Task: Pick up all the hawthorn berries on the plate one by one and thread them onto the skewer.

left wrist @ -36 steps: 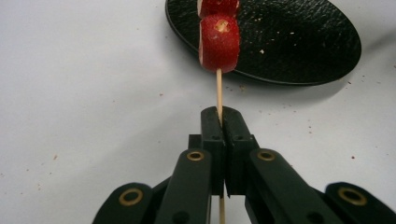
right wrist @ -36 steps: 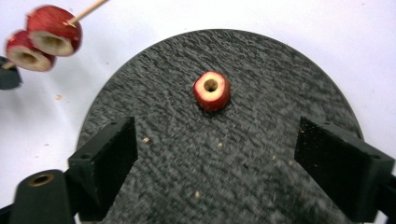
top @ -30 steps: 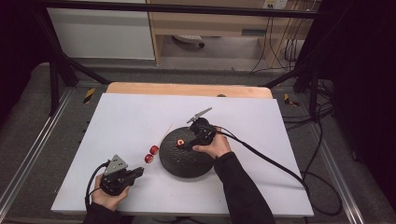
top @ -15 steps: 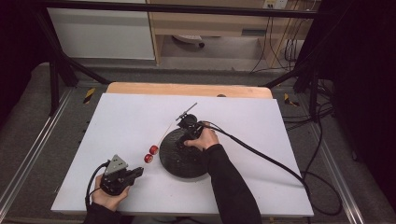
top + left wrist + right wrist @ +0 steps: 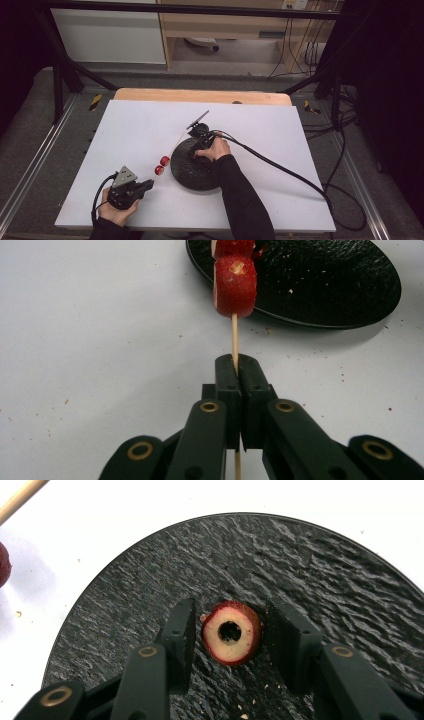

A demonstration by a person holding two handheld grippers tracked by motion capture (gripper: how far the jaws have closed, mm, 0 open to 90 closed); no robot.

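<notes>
My left gripper (image 5: 145,186) (image 5: 238,365) rests near the front left of the white table, shut on a thin wooden skewer (image 5: 234,335). The skewer carries red fruit pieces (image 5: 235,285) (image 5: 161,165) and points toward the black textured plate (image 5: 190,172) (image 5: 325,285). My right gripper (image 5: 194,154) (image 5: 232,605) is lowered onto the plate (image 5: 300,555). Its jaws stand on either side of a red ring slice with a pale centre and a hole (image 5: 231,632). They have just been closing, and a thin gap still shows on each side of the slice.
The right gripper's black cable (image 5: 280,167) trails across the white table (image 5: 260,125) to the right edge. A wooden strip (image 5: 200,95) runs along the far edge. Metal frame rails (image 5: 30,165) flank the table on both sides.
My right hand has moved left and slightly down over the plate, onto the ring slice. The left hand and its skewer have stayed put.
</notes>
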